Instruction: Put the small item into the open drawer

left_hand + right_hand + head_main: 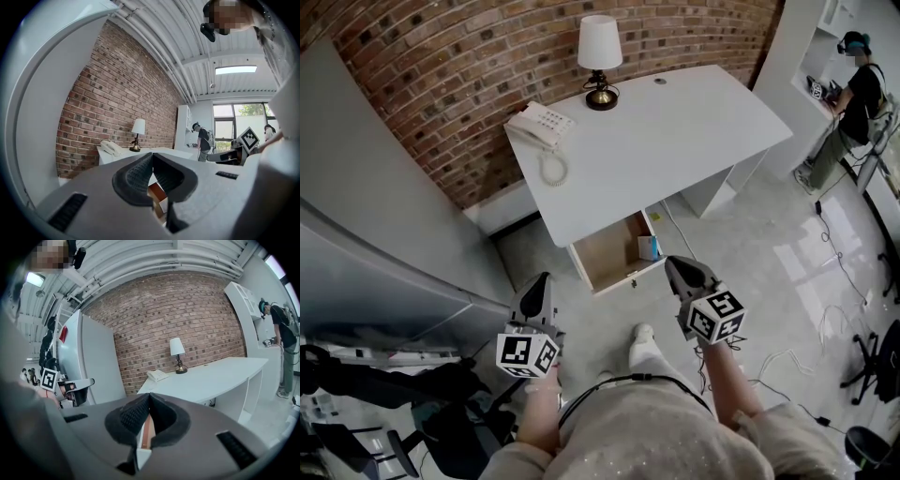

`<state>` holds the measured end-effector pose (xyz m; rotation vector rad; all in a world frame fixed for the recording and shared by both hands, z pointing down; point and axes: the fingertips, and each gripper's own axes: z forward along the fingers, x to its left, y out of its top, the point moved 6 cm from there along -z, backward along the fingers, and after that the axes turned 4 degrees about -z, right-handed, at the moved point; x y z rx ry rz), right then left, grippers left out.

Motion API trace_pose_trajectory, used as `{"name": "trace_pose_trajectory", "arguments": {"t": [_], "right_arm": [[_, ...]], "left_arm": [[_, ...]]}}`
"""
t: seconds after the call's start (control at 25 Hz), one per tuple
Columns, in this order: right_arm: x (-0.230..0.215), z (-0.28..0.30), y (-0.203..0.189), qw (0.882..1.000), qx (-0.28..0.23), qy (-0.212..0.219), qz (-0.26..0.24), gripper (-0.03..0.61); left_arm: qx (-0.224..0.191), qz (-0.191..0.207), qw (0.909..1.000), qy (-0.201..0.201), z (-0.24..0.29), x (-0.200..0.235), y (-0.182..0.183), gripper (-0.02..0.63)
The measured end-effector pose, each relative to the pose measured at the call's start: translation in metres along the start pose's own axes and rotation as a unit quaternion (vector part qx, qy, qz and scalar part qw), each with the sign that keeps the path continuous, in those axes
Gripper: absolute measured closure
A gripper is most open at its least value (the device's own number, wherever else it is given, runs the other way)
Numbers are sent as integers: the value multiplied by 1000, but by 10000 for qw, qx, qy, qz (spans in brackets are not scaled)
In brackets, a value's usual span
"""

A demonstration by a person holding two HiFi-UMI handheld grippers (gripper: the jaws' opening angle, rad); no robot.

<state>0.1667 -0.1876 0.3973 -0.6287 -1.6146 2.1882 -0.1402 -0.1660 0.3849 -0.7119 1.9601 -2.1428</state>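
The left gripper (541,279) has its jaws brought together at the tips, with only the hollow behind the ribbed pads (136,176) left open, and nothing sits between them. The right gripper (673,263) is the same: tips together, pads (133,414) bare, holding nothing. Neither touches the furniture; both hang in the air over the pale floor.

In the head view the open drawer (605,255) juts from under the front edge of the white desk (675,131). The left gripper lies at about 7 o'clock from it and the right gripper just beside its corner at about 4 o'clock.

The small item (648,247) is already inside the drawer, against the wall at the 3 o'clock side. It looks like a little blue-and-white box or packet; it is too small to make out further. The rest of the drawer shows bare light-brown wood.

On the desk, a white telephone (540,126) with a coiled cord lies toward 10 o'clock and a white-shaded table lamp (600,58) stands at 12 o'clock, before the brick wall (441,84).
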Motion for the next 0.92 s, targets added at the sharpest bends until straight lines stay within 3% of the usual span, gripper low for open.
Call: {"name": "trace_pose_trajectory", "arguments": {"t": [0.92], "right_arm": [[15, -14, -2, 9998, -126, -98, -72, 572]], "left_arm": [[82, -64, 9999, -16, -16, 3, -3, 607]]}}
